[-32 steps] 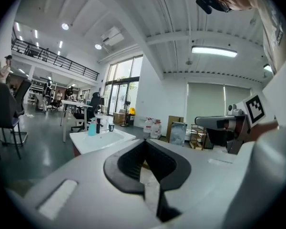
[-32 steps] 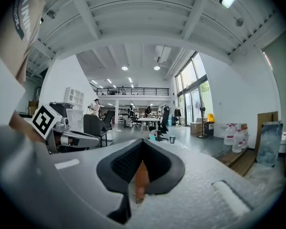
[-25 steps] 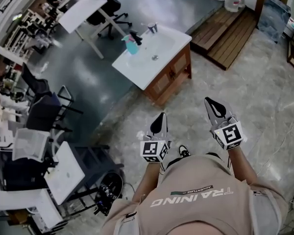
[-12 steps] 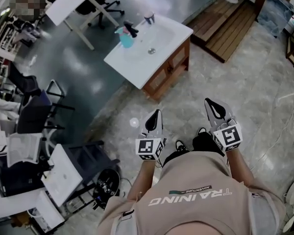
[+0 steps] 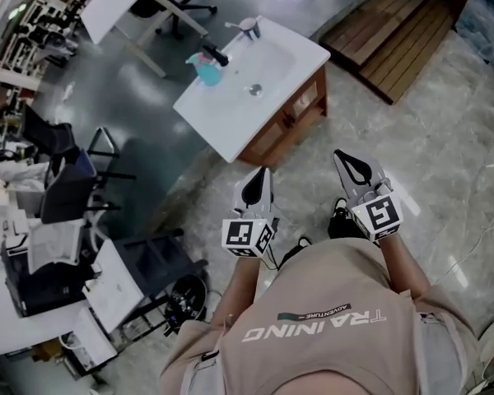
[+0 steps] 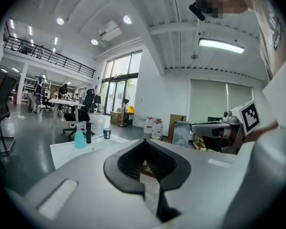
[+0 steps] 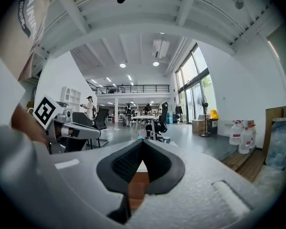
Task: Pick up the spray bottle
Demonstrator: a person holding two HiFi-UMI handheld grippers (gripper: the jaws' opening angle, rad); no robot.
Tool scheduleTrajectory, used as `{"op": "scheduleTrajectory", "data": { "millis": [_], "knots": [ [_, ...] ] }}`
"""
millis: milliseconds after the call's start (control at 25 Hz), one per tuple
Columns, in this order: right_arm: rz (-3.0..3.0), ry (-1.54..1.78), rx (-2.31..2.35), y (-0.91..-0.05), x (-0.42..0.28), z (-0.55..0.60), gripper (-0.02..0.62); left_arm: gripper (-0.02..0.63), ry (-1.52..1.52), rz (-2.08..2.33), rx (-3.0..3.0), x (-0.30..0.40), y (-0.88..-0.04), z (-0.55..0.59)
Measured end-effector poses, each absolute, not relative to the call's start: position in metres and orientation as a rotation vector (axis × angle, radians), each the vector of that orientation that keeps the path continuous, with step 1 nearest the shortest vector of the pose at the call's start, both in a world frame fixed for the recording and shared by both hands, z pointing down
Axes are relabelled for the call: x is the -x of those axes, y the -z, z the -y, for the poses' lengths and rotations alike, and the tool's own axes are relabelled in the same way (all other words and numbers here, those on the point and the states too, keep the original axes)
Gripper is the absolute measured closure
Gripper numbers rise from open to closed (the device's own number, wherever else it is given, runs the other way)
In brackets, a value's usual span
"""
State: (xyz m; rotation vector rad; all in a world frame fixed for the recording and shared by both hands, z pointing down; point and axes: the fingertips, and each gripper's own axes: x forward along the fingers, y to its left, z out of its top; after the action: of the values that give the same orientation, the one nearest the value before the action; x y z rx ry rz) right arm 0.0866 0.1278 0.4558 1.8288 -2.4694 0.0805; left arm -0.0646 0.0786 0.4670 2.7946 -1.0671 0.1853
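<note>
Nearest, above the floor and in front of the person, the left gripper (image 5: pixel 259 183) is held closed, its tips met and nothing gripped, and the right gripper (image 5: pixel 350 167) beside it is likewise closed and empty. Beyond them a white sink counter (image 5: pixel 230 126) is seen on a wooden cabinet (image 5: pixel 292 118), touched by neither tool. Farther still, the teal spray bottle (image 5: pixel 206 69) is stood upright at the counter's far edge, just beside a black tap (image 5: pixel 217 54) and well apart from both grippers.
</note>
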Motion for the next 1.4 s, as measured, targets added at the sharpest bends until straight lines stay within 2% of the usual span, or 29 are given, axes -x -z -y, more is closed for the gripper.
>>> {"op": "scheduleTrajectory", "data": {
  "millis": [280,720,1000,1200,1400],
  "knots": [
    [2.558,-0.092,-1.678,-0.463,-0.109,-0.090,0.594,0.589,-0.155,1.178,-2.746,0.028,-0.468,-0.055],
    [2.676,-0.166,-1.411,-0.475,-0.088,-0.019,0.594,0.589,-0.234,1.333,-2.607,0.045,-0.486,-0.007],
    [2.558,-0.151,-1.494,-0.480,-0.109,0.043,0.594,0.589,-0.182,1.245,-2.582,0.036,-0.509,0.065],
    [2.474,-0.171,-1.614,-0.473,-0.137,0.091,0.594,0.589,-0.164,1.113,-2.714,0.012,-0.485,0.129],
    [2.480,-0.104,-1.624,-0.459,-0.116,0.135,0.594,0.589,-0.157,1.091,-2.741,0.017,-0.479,0.172]
  ]
}}
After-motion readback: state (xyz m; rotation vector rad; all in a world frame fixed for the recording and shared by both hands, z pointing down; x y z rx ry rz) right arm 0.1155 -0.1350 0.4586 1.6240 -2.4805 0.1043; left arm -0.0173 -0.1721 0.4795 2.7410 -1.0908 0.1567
